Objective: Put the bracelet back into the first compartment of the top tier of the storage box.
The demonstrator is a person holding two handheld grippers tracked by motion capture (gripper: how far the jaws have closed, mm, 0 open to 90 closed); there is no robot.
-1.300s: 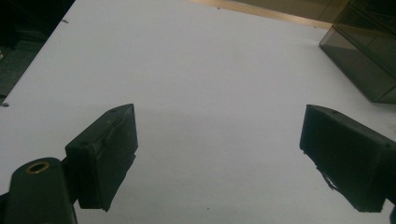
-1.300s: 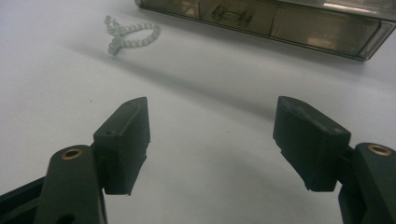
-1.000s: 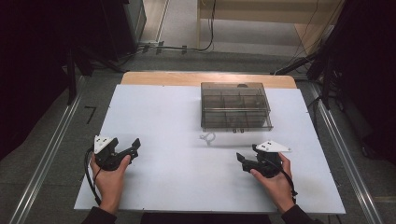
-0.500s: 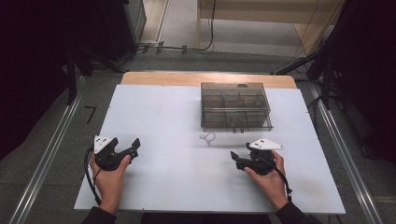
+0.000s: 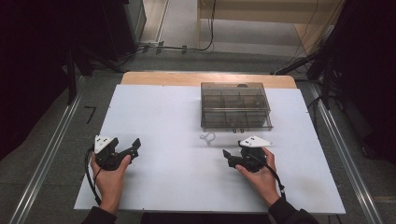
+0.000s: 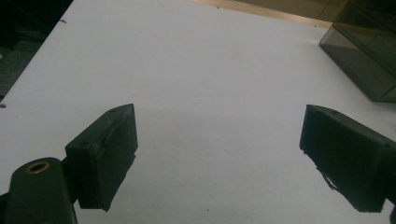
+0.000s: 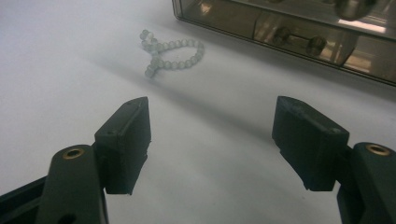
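Ahead of the spread, empty right claw (image 7: pixel 212 140) lies a pale bead bracelet (image 7: pixel 170 52), looped and crossed.

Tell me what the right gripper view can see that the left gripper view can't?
The right gripper view has a little loop of pale beads lying on the table ahead of the right hand-held gripper, plus round things inside the box's front compartments. The left gripper view has the table's wooden far edge and dark floor off to the side, ahead of the left hand-held gripper. Both have open black jaws, the white table top and the smoky clear box.
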